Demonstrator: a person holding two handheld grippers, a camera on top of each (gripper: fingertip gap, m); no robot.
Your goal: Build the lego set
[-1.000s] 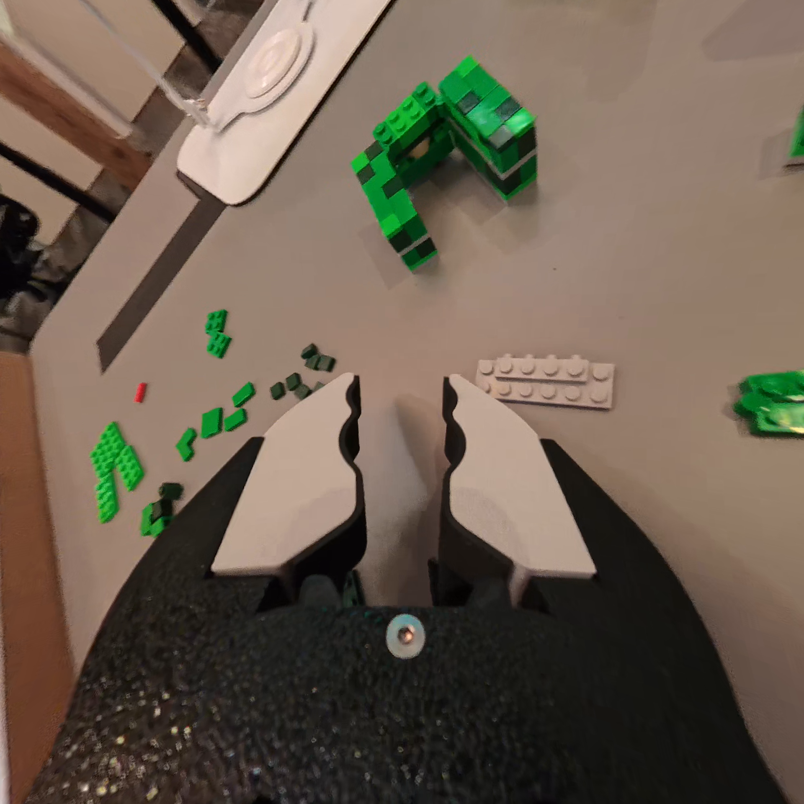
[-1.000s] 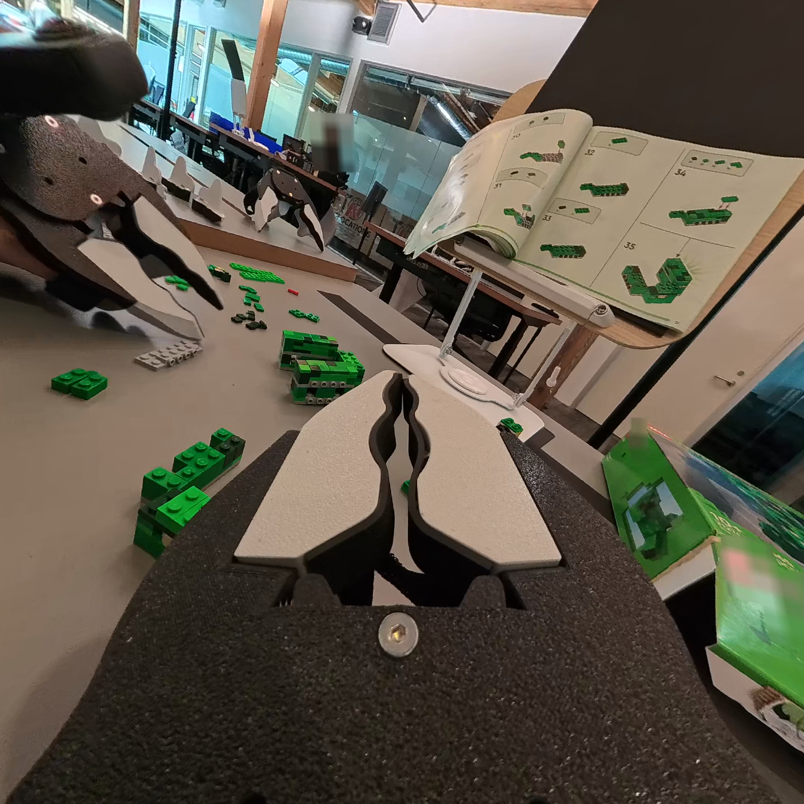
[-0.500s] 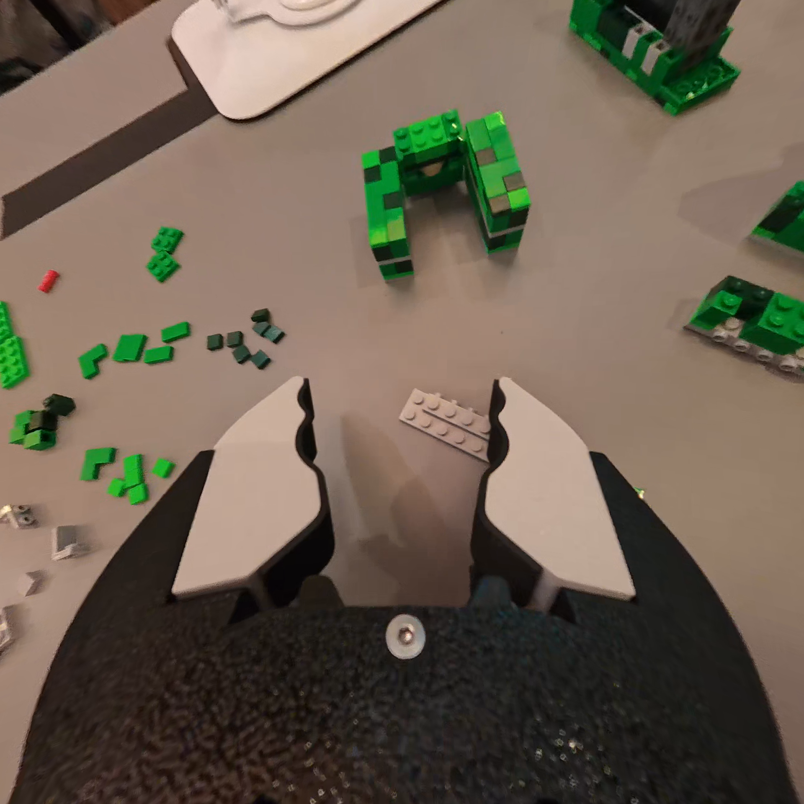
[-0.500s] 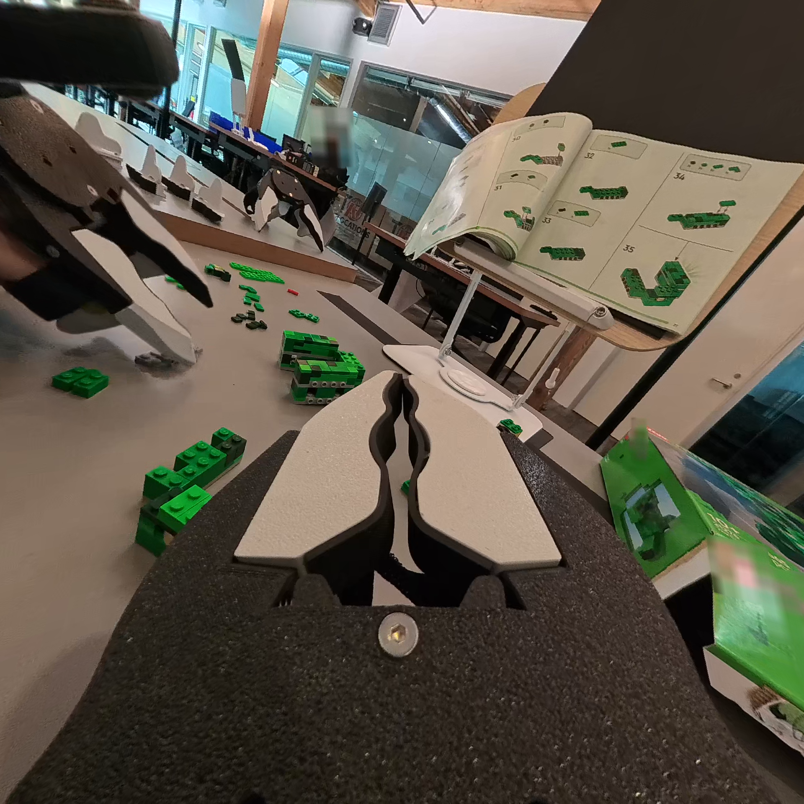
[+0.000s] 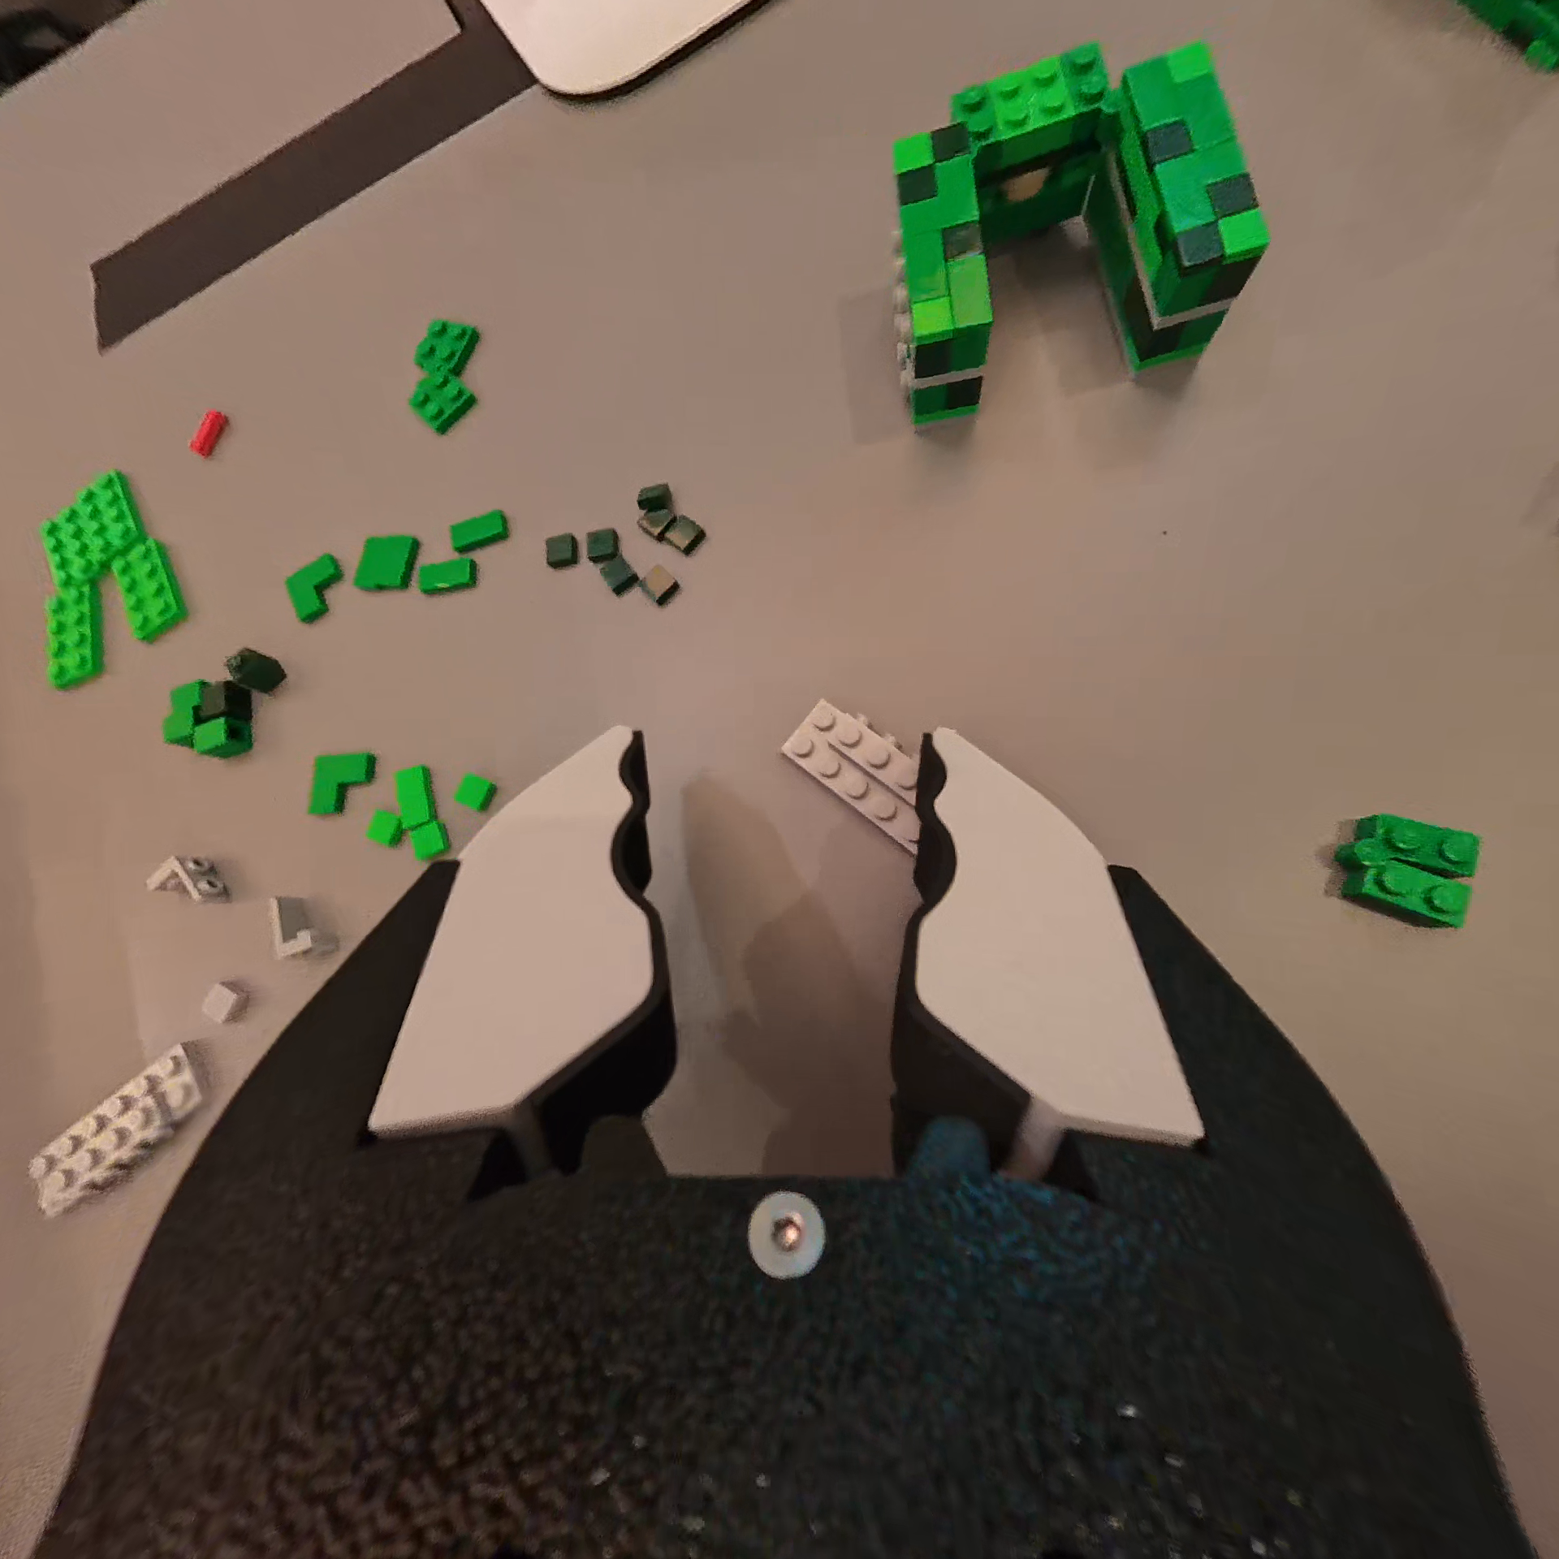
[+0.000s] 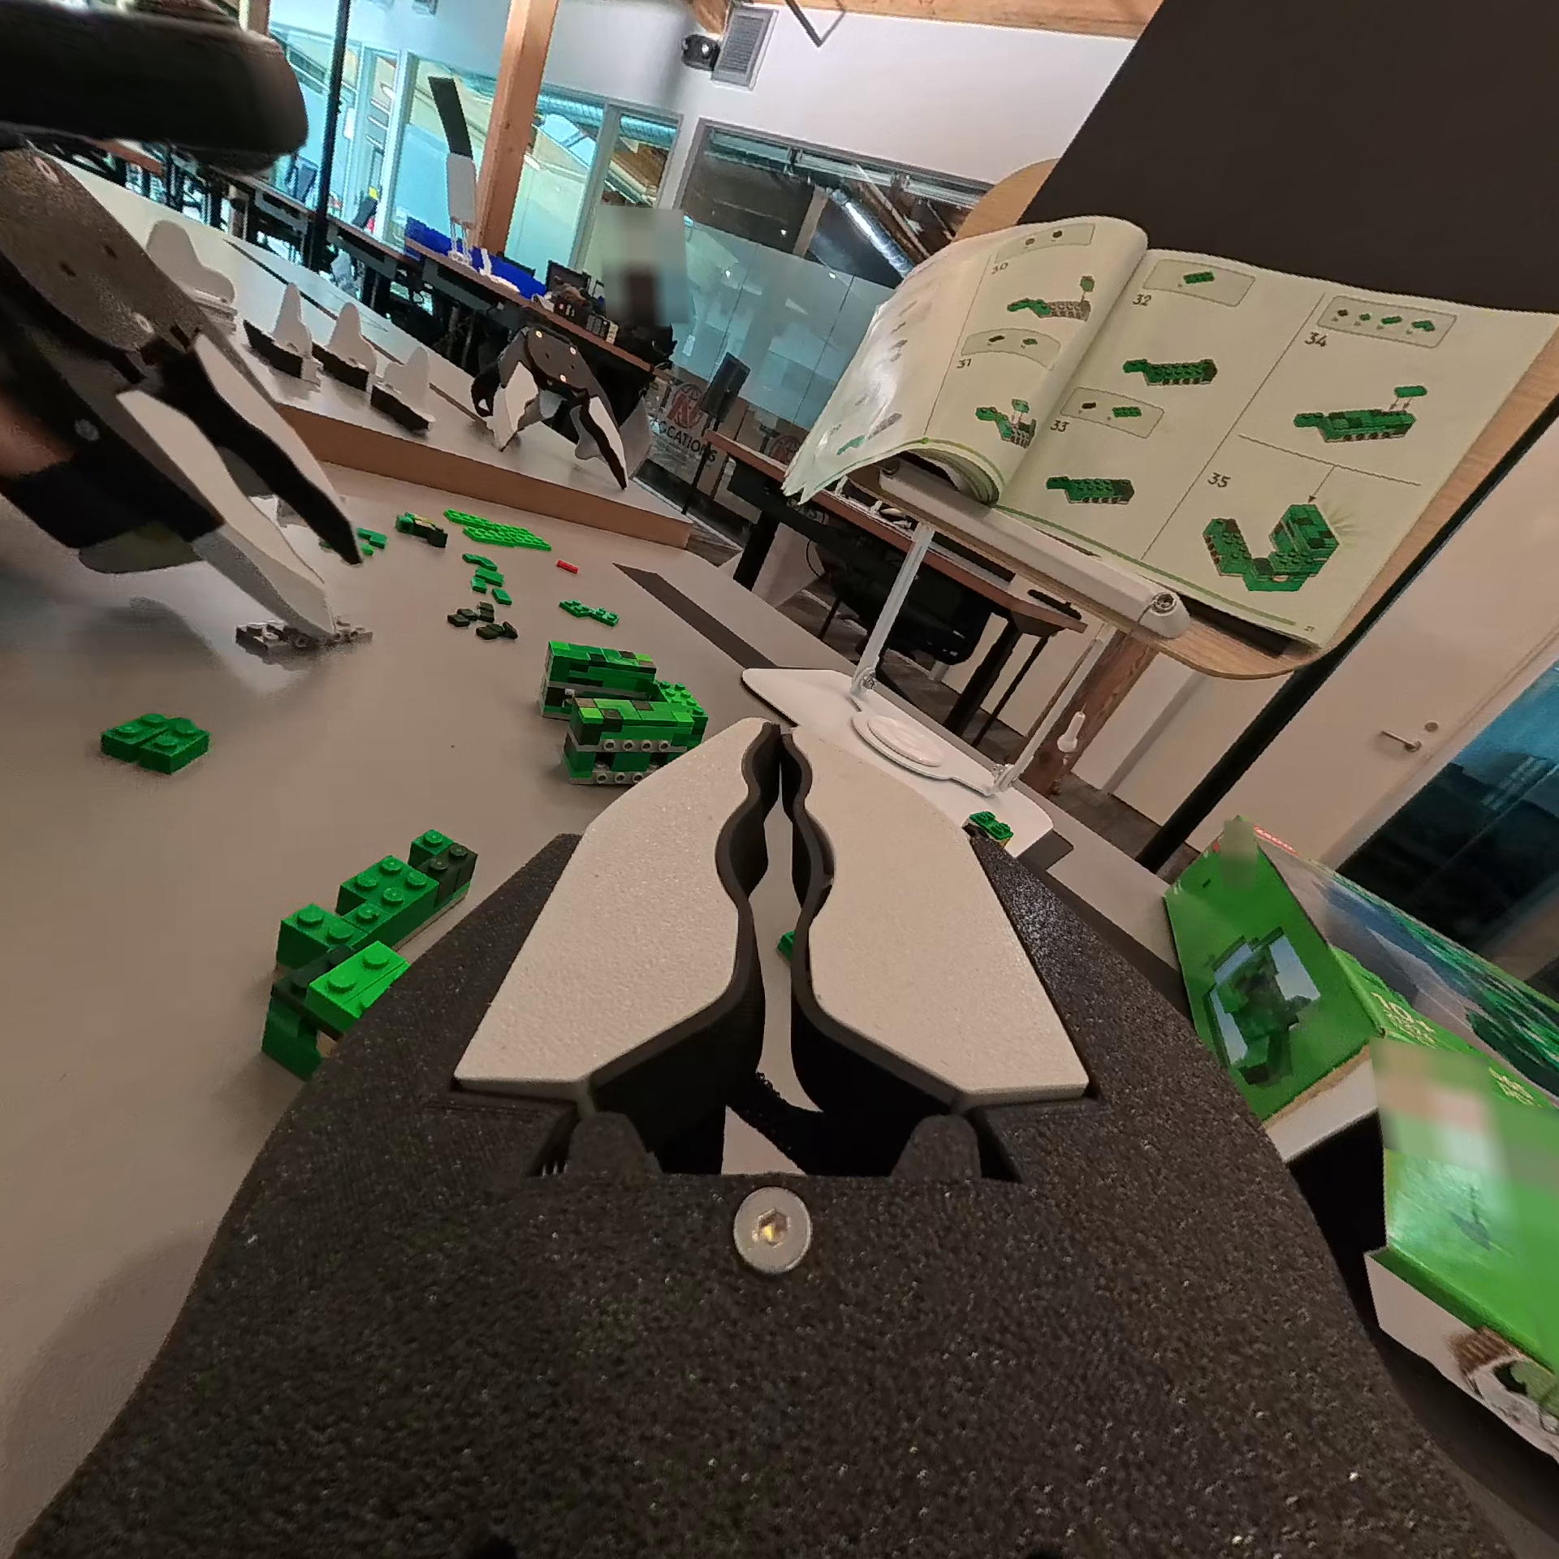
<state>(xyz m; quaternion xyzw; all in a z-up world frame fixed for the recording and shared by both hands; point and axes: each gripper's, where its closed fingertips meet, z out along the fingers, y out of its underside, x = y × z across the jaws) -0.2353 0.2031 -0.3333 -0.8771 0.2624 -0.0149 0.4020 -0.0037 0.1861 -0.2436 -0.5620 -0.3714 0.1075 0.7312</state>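
A grey table (image 5: 1097, 590) carries a U-shaped green build (image 5: 1071, 228), a light grey plate (image 5: 852, 776), scattered small green tiles (image 5: 396, 565), dark green tiles (image 5: 624, 548), a tiny red piece (image 5: 207, 433), a pair of green bricks (image 5: 1407, 869) and a white stand base (image 6: 894, 734).

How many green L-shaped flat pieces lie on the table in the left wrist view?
2. One L-shaped piece lies beside the rectangular green tiles; the other lies nearer the left claw. Others may be hidden under it.
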